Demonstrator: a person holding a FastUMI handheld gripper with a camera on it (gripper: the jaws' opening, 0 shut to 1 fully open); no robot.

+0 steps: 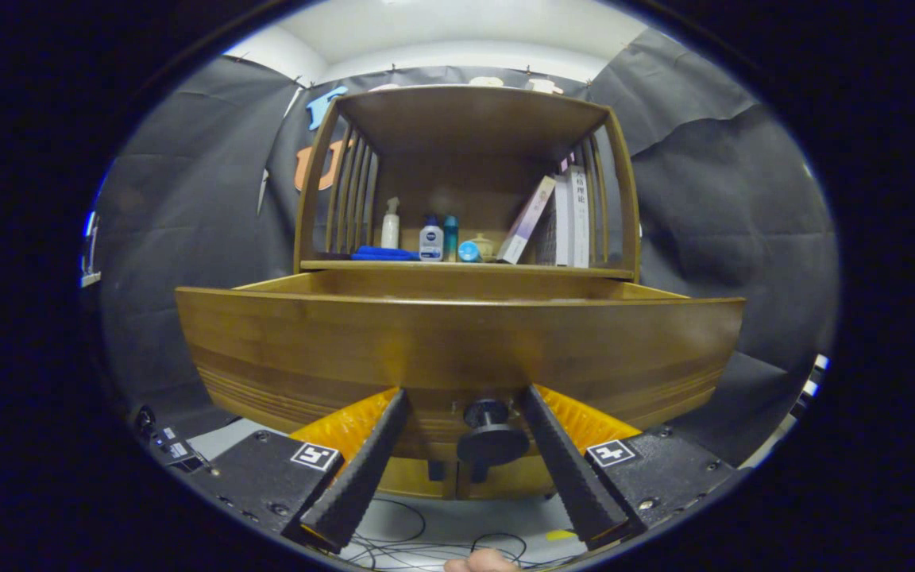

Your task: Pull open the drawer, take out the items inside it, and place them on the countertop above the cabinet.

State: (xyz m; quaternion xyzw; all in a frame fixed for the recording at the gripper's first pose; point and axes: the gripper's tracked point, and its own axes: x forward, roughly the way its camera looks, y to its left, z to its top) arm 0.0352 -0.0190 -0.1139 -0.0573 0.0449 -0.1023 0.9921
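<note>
The wooden drawer [457,349] stands pulled out toward me, its wide curved front panel close ahead. That panel hides whatever lies inside. A dark round knob [491,435] juts from the lower middle of the front. My gripper [464,391] is open, its fingertips resting near the panel on either side of the knob with a gap to each finger. Just above the drawer runs the cabinet's countertop [584,272].
On the countertop, under a slatted wooden hutch [469,119], stand a white spray bottle [390,226], a lotion bottle [430,241], a teal bottle [450,237], a blue cloth [382,254] and leaning books [561,218]. Cables [426,548] lie on the floor below.
</note>
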